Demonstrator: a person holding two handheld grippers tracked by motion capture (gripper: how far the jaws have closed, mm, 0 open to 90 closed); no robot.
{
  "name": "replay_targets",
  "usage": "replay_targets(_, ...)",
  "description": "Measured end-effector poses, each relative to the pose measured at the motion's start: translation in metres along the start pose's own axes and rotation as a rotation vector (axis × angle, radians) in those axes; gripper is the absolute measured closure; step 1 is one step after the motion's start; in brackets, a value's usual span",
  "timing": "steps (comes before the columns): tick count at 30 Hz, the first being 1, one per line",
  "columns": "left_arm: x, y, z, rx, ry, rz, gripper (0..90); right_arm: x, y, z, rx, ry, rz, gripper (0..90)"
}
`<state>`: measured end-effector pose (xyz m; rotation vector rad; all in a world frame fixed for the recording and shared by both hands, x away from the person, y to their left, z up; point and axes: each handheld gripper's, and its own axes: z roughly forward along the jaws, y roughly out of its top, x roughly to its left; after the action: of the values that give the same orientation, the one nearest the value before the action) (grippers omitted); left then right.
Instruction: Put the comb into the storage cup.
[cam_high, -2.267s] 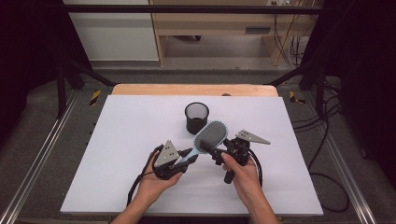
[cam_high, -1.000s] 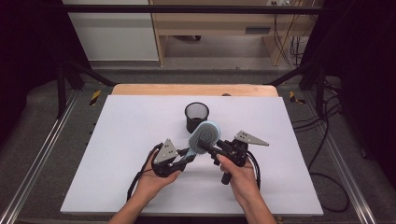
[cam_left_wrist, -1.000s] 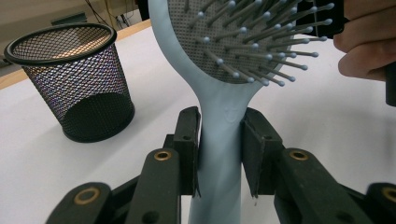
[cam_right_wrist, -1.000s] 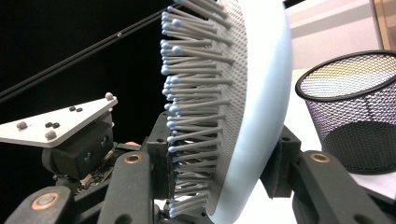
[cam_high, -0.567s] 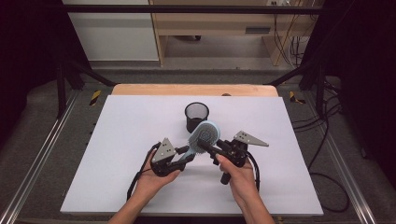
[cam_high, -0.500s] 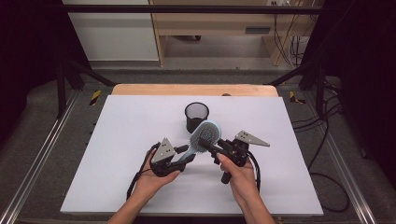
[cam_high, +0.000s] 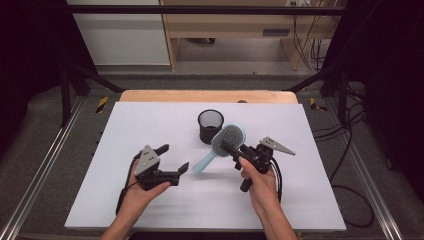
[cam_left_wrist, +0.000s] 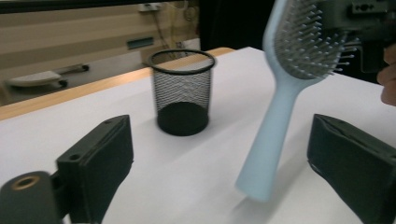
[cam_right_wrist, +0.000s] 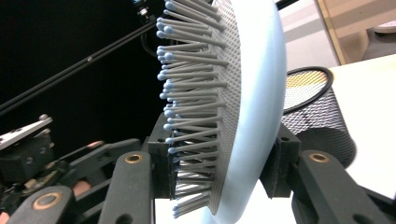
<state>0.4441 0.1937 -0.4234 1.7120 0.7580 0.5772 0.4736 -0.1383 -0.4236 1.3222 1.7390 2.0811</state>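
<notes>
Empty mesh cup (cam_high: 210, 126) beside hairbrush (cam_high: 226, 144)

Hairbrush (cam_high: 223, 144) just before the mesh cup (cam_high: 210, 125) (both mid-table (cam_high: 150, 120)).

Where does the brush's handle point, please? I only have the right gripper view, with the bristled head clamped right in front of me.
Observer: In the high view the hairbrush slants down, with its handle toward the left gripper.
Operator: Is that gripper holding the handle?
Observer: No. Its jaws have just been opening and stand wide. In the left gripper view the handle shows between them, touched by neither.
Operator: And the mesh cup behind the head, is anything in it?
Observer: It stands upright on the white table, and from the left gripper view it looks empty.
</notes>
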Motion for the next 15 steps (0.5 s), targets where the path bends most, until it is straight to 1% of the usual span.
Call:
replay_targets(1, 0.005, -0.003, -0.008, -0.007, 0.020, -0.015, 5.0, -0.002, 0.001, 0.000, -0.001, -0.007, 0.003, 55.5)
replay_targets(2, 0.008, -0.005, -0.014, -0.008, 0.032, -0.017, 4.2, -0.004, 0.002, 0.001, 0.000, -0.012, 0.007, 55.4)
replay_targets(4, 0.015, -0.011, -0.026, -0.007, 0.057, -0.010, 3.3, -0.009, 0.005, 0.004, 0.004, -0.031, 0.017, 55.3)
replay_targets(5, 0.018, -0.013, -0.030, -0.009, 0.065, -0.013, 3.3, -0.009, 0.005, 0.004, 0.004, -0.031, 0.017, 55.3)
replay_targets(6, 0.028, -0.018, -0.041, -0.032, 0.086, -0.036, 3.3, -0.012, 0.006, 0.006, 0.008, -0.045, 0.021, 55.3)
replay_targets(7, 0.028, -0.018, -0.041, -0.032, 0.086, -0.036, 3.3, -0.012, 0.006, 0.006, 0.008, -0.045, 0.021, 55.3)
replay_targets(8, 0.035, -0.020, -0.046, -0.045, 0.107, -0.049, 3.3, -0.014, 0.007, 0.007, 0.009, -0.053, 0.022, 55.3)
replay_targets(9, 0.039, -0.021, -0.048, -0.048, 0.123, -0.049, 3.3, -0.016, 0.008, 0.008, 0.009, -0.064, 0.026, 55.2)
replay_targets(10, 0.046, -0.022, -0.051, -0.058, 0.147, -0.053, 3.3, -0.017, 0.009, 0.009, 0.009, -0.065, 0.026, 55.2)
replay_targets(11, 0.049, -0.023, -0.053, -0.065, 0.159, -0.067, 3.6, -0.018, 0.011, 0.010, 0.007, -0.071, 0.027, 55.2)
replay_targets(12, 0.055, -0.024, -0.056, -0.078, 0.172, -0.093, 3.6, -0.019, 0.012, 0.010, 0.003, -0.076, 0.031, 55.2)
replay_targets(15, 0.062, -0.028, -0.058, -0.080, 0.205, -0.106, 3.6, -0.019, 0.019, 0.010, -0.005, -0.087, 0.030, 55.2)
